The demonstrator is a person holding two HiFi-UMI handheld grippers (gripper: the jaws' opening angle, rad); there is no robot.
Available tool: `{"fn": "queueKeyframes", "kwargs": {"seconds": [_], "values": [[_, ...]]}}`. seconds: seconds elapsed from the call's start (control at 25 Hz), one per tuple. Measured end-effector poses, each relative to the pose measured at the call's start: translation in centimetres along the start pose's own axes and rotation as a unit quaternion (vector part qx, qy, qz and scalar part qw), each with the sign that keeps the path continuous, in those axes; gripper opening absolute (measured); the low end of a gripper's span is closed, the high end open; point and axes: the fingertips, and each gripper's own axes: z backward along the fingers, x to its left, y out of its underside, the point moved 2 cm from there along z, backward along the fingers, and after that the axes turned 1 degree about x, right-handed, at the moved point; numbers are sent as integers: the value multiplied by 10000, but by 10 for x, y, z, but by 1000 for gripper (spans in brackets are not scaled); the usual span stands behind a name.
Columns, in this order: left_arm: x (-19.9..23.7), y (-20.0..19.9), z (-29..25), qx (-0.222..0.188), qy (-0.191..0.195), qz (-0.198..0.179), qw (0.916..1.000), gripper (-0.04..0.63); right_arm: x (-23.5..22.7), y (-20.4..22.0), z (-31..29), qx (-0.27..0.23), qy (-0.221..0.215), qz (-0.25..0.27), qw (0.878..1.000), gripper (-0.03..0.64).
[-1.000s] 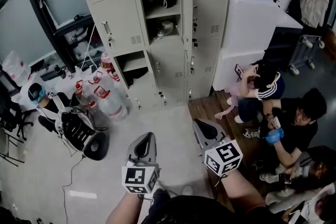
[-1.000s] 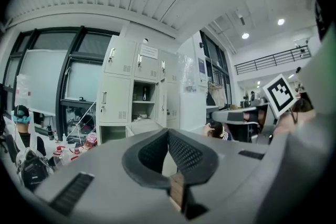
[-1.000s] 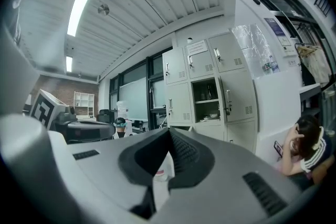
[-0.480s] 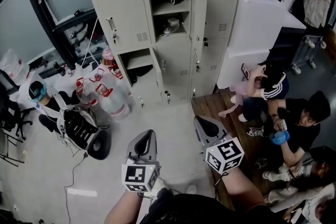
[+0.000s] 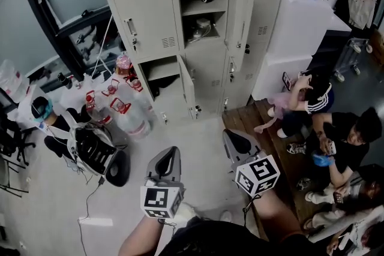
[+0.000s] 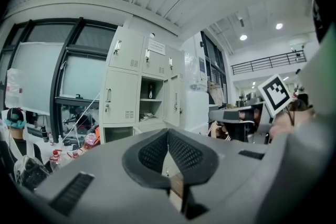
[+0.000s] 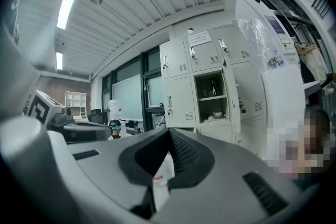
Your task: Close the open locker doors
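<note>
Left tongs point(image 5: 170, 154) and right tongs point(image 5: 228, 137) were pinched shut, empty, well apart from the open upper door point(image 5: 240, 12) and lower door point(image 5: 186, 78).

Pale floor point(image 5: 201, 141): lockers point(image 5: 153, 27) stand at the back, cluster of big water bottles point(image 5: 123, 114) just left of them, white power strip point(image 5: 95, 222) near left. Wooden platform point(image 5: 245, 122) on the right, people point(image 5: 342, 147) sitting on it.
</note>
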Motion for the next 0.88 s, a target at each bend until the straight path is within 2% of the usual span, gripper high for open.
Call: {"fn": "queueKeyframes", "kwargs": {"seconds": [0.52,0.72,0.88], "values": [[77,-8,-10,-196,308,-117,9993,6,38,-7,-72,-86,282,-60,9995,0],[92,-4,-9,-84,346,-38,9994,6,51,-11,-87,-127,251,-7,9996,0],[99,-16,-14,-301,307,-139,9990,6,53,-16,-95,-150,240,25,9996,0]]}}
